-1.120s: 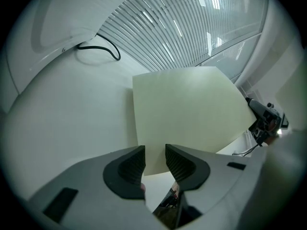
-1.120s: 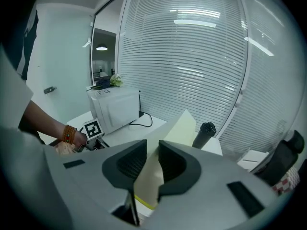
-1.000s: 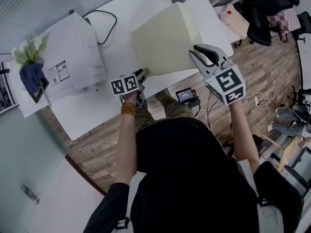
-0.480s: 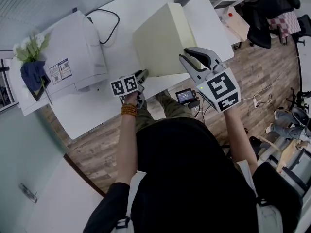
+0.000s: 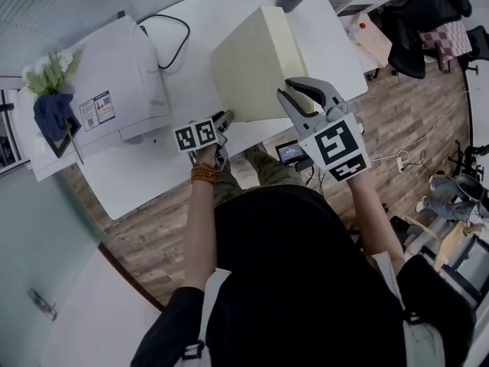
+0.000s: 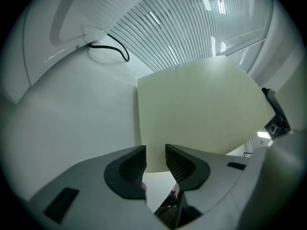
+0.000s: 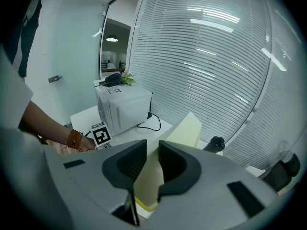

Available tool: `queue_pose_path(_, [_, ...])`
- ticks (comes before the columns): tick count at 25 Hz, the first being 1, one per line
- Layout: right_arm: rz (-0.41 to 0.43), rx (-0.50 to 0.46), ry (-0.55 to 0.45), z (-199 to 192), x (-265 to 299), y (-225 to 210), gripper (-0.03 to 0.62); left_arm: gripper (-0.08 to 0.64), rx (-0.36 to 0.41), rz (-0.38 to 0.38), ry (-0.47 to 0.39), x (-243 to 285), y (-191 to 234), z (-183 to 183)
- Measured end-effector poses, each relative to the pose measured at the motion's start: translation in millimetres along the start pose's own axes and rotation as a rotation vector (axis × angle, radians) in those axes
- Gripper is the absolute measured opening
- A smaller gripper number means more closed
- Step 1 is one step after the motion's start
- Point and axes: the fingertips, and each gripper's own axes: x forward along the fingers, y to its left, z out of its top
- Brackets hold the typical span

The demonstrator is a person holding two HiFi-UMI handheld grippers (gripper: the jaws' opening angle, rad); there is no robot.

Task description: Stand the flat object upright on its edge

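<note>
On the white worktop (image 5: 137,182), a pale yellow board (image 5: 252,67) stands tipped up at 12 o'clock. The left forearm (image 5: 197,228) and right forearm (image 5: 370,212) reach forward, both tools pitched downward. The right claw (image 7: 152,147) pinches the board's 3 o'clock edge. The left claw (image 6: 155,150), parted, sits at its 7 o'clock corner.

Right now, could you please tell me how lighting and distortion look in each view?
Head view: sharp, evenly lit, slight bending at edges. Left gripper view: heavy fisheye, dark round border, board softly lit. Right gripper view: blinds curve, streaked with glare.
</note>
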Motion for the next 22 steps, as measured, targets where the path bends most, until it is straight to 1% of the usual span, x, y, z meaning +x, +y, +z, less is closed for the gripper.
queue_pose_path(7, [0.007, -0.042, 0.012, 15.1, 7.3, 16.2, 0.067, 0.124, -0.011, 0.002, 0.004, -1.6, 5.4, -0.5])
queue_pose_path(11, [0.041, -0.046, -0.008, 26.4, 12.4, 29.2, 0.069, 0.126, -0.026, -0.001, 0.002, -2.5, 10.3, -1.4])
queue_pose_path(15, [0.045, -0.107, -0.002, 35.5, 16.9, 42.3, 0.069, 0.126, -0.037, 0.002, 0.003, -4.0, 13.1, -3.2])
queue_pose_path(18, [0.047, -0.123, 0.023, 38.6, 18.8, 48.6, 0.069, 0.126, -0.036, 0.010, 0.004, -4.2, 15.6, -4.6])
queue_pose_path(22, [0.061, -0.170, 0.028, 44.1, 24.0, 61.0, 0.069, 0.124, -0.028, 0.018, 0.009, -5.5, 18.4, -6.7])
